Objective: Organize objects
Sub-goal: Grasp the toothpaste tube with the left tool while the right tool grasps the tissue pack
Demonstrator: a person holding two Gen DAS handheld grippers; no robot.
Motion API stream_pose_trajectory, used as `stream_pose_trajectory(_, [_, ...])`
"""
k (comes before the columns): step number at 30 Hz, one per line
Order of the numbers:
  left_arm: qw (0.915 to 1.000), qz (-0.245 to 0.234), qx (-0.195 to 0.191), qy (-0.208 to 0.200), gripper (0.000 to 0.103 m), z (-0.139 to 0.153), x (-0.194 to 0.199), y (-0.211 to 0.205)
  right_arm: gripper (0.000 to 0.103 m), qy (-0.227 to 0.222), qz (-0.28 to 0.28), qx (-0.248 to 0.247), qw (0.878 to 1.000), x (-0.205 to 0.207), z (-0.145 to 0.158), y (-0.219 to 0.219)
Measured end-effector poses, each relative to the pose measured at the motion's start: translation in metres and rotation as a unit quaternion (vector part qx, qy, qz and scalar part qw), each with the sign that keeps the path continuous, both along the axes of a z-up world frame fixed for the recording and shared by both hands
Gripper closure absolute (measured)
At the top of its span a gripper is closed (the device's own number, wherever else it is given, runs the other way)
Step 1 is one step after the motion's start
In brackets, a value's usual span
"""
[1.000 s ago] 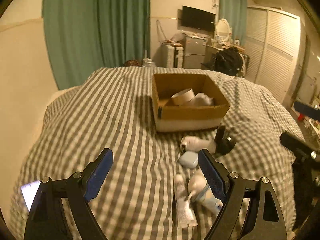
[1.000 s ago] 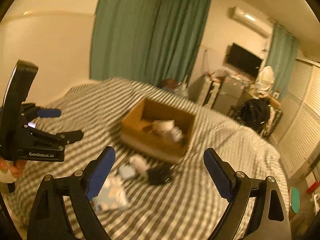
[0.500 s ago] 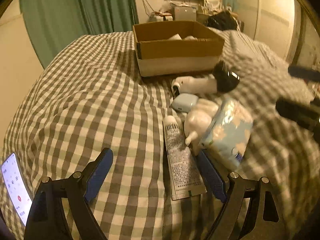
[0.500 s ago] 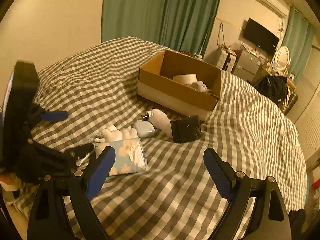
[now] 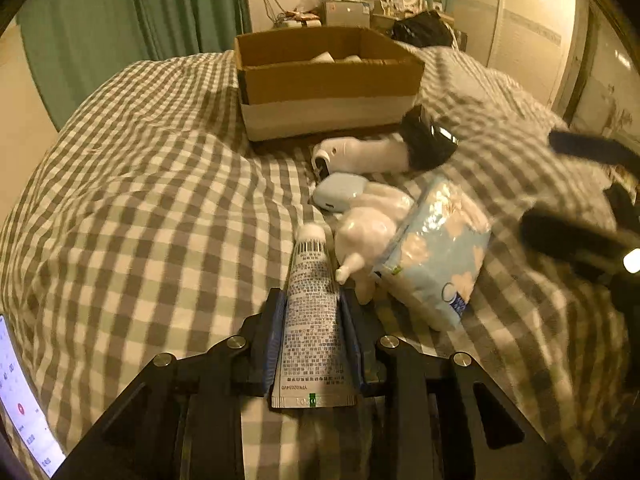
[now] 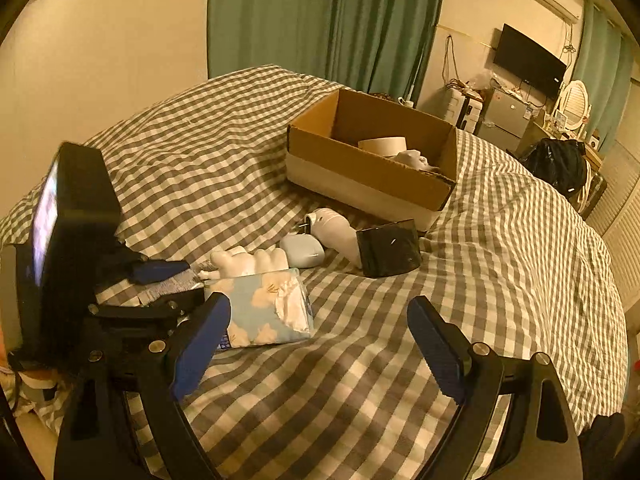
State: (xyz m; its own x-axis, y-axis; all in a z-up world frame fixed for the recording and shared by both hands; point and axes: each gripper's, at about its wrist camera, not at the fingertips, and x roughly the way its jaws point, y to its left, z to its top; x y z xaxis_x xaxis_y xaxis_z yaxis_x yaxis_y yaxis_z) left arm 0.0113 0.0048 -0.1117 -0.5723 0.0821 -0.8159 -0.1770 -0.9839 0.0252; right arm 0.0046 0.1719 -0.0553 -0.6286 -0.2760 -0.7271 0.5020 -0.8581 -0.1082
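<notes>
My left gripper [image 5: 313,300] is shut on a white printed tube [image 5: 314,320] that lies on the checked bed cover. Beside the tube lie a white soft toy [image 5: 366,232], a blue tissue pack [image 5: 438,252], a pale blue case [image 5: 338,190] and a white device with a black end [image 5: 372,154]. A cardboard box [image 5: 328,80] stands behind them with a tape roll [image 6: 382,146] inside. My right gripper [image 6: 318,348] is open and empty, above the bed in front of the tissue pack [image 6: 266,308]. The left gripper [image 6: 160,280] shows at the left of the right wrist view.
The checked bed cover [image 6: 500,260] spreads to the right of the objects. A phone screen [image 5: 20,412] glows at the lower left of the left wrist view. A dark bag [image 6: 556,166] and a dresser stand behind the bed. Green curtains [image 6: 320,20] hang at the back.
My left gripper has dropped down to the bed and closed on the tube. My right gripper has come lower and nearer to the objects and stays open.
</notes>
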Motion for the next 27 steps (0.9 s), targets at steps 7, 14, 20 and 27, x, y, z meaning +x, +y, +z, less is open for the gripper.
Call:
stream_pose_trajectory(7, [0.9992,0.023,0.014,0.030,0.075,0.029,0.009,-0.024,0.013,-0.023,0.022,0.003,0.999,0.000,-0.010,-0.018])
stream_pose_trajectory(14, [0.9987,0.031,0.003,0.039,0.075,0.033,0.009,-0.030,0.013,-0.051,0.046,0.011,0.998,-0.004,-0.028,-0.042])
stream_pose_trajectory(20, [0.9991,0.027,0.004,0.034,0.075,0.028,0.010,-0.029,0.015,-0.077,0.041,0.025,0.996,-0.014,-0.048,-0.050])
stream_pose_trajectory(27, [0.9989,0.023,0.006,0.041,0.075,0.036,0.015,-0.027,0.029,-0.079,0.050,0.024,0.995,-0.010,-0.045,-0.047])
